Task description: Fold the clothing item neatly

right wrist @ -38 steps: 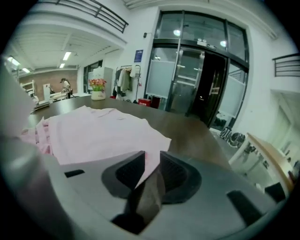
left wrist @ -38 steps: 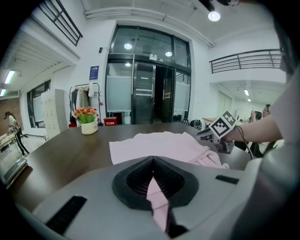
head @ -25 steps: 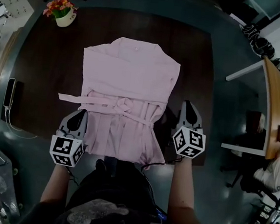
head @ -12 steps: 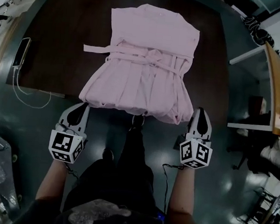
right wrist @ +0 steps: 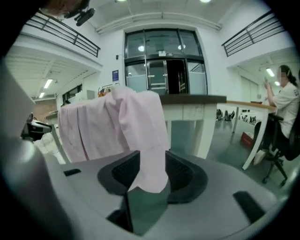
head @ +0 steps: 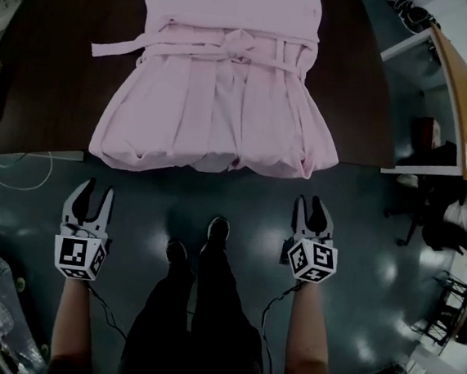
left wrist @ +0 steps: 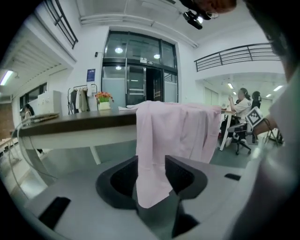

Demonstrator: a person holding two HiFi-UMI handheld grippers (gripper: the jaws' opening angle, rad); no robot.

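The pink garment (head: 223,82) lies on the dark table (head: 46,82), its belt tied across the waist and its hem hanging over the near edge. My left gripper (head: 92,191) hovers over the floor, short of the hem's left corner. My right gripper (head: 313,204) is below the hem's right corner. Both have just been opening and now stand open, gripping nothing. In the left gripper view the hanging cloth (left wrist: 173,131) shows beyond the jaws of my left gripper (left wrist: 151,176). The right gripper view shows the cloth (right wrist: 117,126) beyond my right gripper (right wrist: 149,173).
The person's legs and shoes (head: 212,233) stand between the grippers. A cable (head: 12,177) trails from the table's left edge to the floor. A wooden desk (head: 456,88) and chairs stand at the right, with a seated person (right wrist: 286,98). A flowerpot (left wrist: 104,101) sits on the table's far side.
Both grippers dragged the hem toward the table's near edge until it hung over. They then let go, opened, and drew back and down over the floor.
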